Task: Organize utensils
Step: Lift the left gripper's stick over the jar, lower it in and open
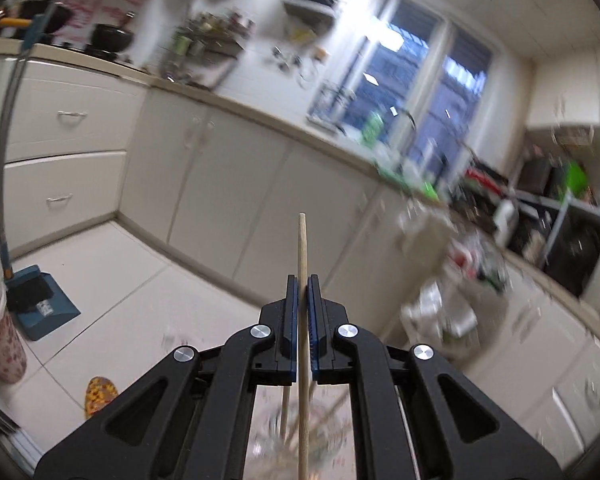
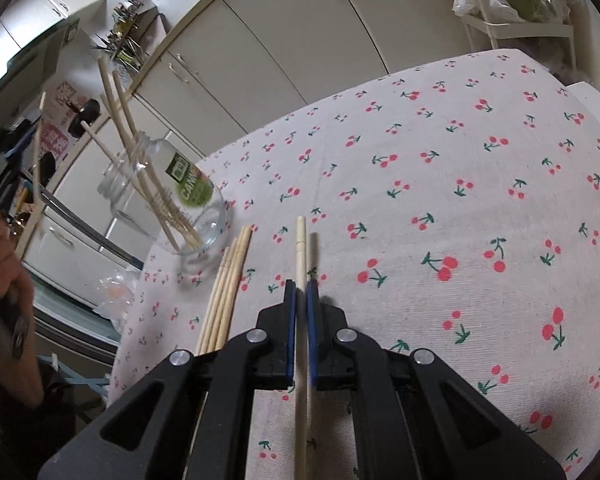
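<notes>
My left gripper (image 1: 302, 280) is shut on a wooden chopstick (image 1: 302, 240), raised with its tip toward the kitchen cabinets. Below it a glass jar (image 1: 300, 436) shows only as a blur. My right gripper (image 2: 300, 284) is shut on another chopstick (image 2: 300, 240) just above the cherry-print tablecloth (image 2: 460, 160). A thinner stick (image 2: 312, 252) runs close beside it, partly behind the right finger. A glass jar (image 2: 168, 200) with a green label holds several chopsticks. Several loose chopsticks (image 2: 228, 280) lie on the cloth between jar and gripper. At the left edge a hand (image 2: 0, 256) holds the left gripper.
White cabinets (image 1: 204, 184) and a cluttered counter (image 1: 480, 200) line the room. A blue dustpan and broom (image 1: 40, 304) stand on the tiled floor. A white rack with plastic bags (image 2: 512, 0) stands beyond the table's far edge. The table drops off just left of the jar.
</notes>
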### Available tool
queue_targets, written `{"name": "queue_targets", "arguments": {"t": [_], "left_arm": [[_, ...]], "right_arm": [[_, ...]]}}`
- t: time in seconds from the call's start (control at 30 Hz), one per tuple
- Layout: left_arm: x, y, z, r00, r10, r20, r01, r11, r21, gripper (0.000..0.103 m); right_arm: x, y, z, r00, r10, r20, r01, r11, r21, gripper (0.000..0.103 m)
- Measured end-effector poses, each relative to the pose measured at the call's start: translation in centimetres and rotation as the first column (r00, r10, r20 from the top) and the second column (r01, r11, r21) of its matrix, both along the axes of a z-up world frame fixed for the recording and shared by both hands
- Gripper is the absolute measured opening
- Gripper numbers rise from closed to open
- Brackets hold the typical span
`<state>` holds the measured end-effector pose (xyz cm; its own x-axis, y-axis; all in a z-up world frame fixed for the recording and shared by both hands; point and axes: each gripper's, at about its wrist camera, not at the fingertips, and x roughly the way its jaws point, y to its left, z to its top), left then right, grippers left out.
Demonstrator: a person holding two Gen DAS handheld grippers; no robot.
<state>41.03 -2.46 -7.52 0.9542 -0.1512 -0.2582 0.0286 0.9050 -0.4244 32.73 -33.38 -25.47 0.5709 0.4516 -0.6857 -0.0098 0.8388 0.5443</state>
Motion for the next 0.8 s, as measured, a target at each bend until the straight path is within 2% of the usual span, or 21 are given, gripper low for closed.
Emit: {"name": "queue_targets", "arguments": {"t": [0.17,0.33,0.8], "left_arm": [[1.6,-0.9,0.5,0.994,0.073,0.083,-0.074,0.997,0.009,0.004],[2.7,-2.4,0.2,0.989,0.086,0.123,-0.09,0.996,0.026,0.004],[2.8,-5.0,-4.0,0.989,0.099,0.109,-0.114,0.983,0.142,0.004]], "right_arm": [[-0.1,0.3,0.2,1.0,0.0,0.017,0.0,1.0,-0.011,0.006],[-0.3,-0.2,0.2,1.0,-0.004,0.022,0.004,1.0,-0.001,0.006],[-0.6,-1.1,0.3,0.999,-0.023,0.022,0.022,0.999,0.041,0.006]]}}
